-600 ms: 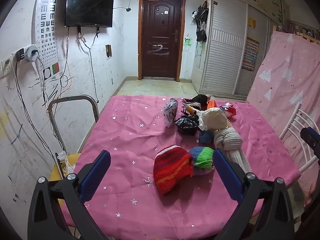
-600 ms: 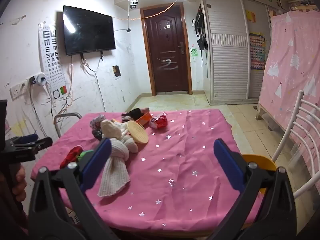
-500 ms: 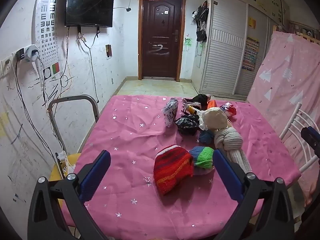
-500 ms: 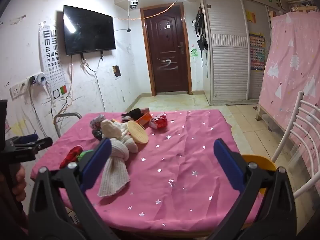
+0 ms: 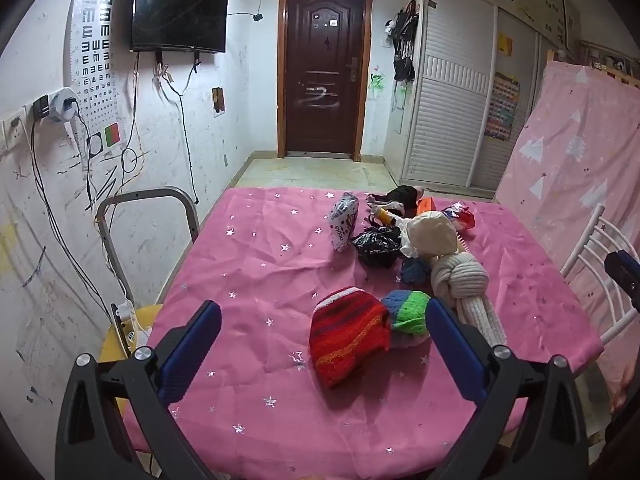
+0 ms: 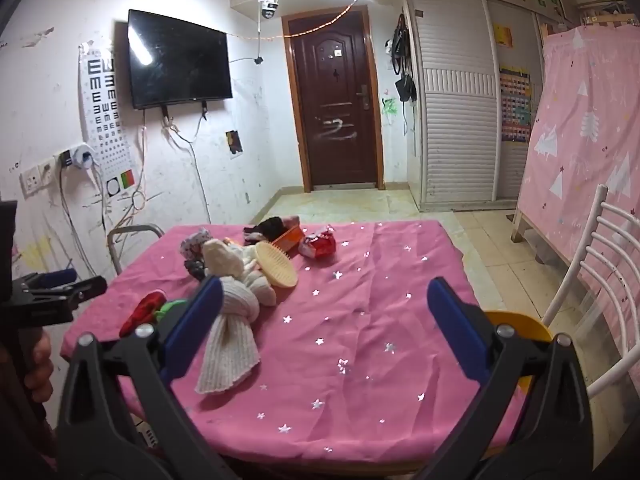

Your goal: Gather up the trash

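Observation:
A pink starred tablecloth (image 5: 260, 264) covers the table. On it lie a white printed snack wrapper (image 5: 343, 222), a crumpled black plastic bag (image 5: 378, 246) and a red wrapper (image 5: 460, 216), among knitted things. The red wrapper also shows in the right wrist view (image 6: 322, 244). My left gripper (image 5: 320, 344) is open and empty above the table's near edge, just before a red striped hat (image 5: 348, 334). My right gripper (image 6: 324, 324) is open and empty above the near right part of the table.
A green and blue hat (image 5: 408, 312), a knotted cream scarf (image 5: 464, 284), a beige hat (image 5: 434, 236), a yellow comb (image 6: 278, 264) and an orange box (image 6: 290, 238) lie in the pile. A metal chair (image 5: 148, 208) stands left, a white chair (image 6: 592, 272) right, a yellow stool (image 6: 516, 320) below it.

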